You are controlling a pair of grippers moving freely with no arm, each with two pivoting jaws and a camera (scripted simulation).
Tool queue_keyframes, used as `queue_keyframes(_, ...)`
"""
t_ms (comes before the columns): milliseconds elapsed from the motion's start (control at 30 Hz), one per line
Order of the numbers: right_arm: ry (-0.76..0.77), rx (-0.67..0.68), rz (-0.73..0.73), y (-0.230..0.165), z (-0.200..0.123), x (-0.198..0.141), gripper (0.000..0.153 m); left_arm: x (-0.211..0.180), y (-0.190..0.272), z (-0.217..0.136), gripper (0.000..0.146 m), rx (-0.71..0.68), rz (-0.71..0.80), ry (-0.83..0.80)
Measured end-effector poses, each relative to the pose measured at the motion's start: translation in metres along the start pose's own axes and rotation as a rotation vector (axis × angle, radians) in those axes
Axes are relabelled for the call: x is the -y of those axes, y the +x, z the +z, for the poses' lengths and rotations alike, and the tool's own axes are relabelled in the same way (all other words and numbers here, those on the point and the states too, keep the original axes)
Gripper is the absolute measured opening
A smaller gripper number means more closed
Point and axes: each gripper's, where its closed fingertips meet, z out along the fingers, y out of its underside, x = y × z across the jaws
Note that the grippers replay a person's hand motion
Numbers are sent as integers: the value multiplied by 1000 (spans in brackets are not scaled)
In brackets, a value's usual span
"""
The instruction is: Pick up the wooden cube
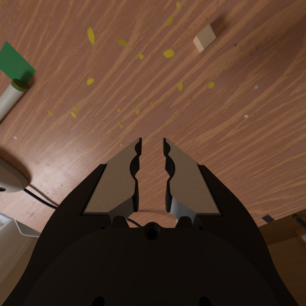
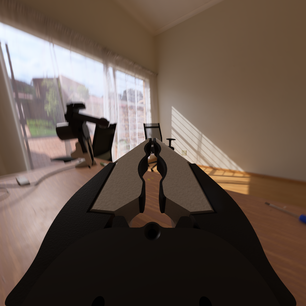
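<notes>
The wooden cube, pale tan, lies on the brown wooden table at the upper right of the left wrist view. My left gripper hangs above the table, open and empty, well short of the cube and to its left. My right gripper is shut and empty, level over the table and facing the room. The cube does not show in the right wrist view. The left gripper shows there at far left, tilted down over the table.
A green card, a white tube with an olive cap and a white rounded object with a black cable lie at the left. Yellow flecks dot the table. A blue-handled screwdriver lies at the right. Office chairs stand beyond.
</notes>
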Motion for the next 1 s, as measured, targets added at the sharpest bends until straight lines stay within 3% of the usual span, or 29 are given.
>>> queue_keyframes(100, -89, 30, -301, -15, 1, -21, 1, -9, 0, 5, 25, 6, 8, -61)
queue_keyframes(200, -166, 56, -448, -22, -2, -39, 1, -14, -1, 9, 21, 15, -2, -109)
queue_keyframes(600, -292, 118, -531, -25, -2, -71, 1, -29, -9, 17, 20, 14, -77, -192)
queue_keyframes(1000, -404, 240, -733, -48, -4, -104, 1, -53, 0, 31, 17, -17, -82, -384)
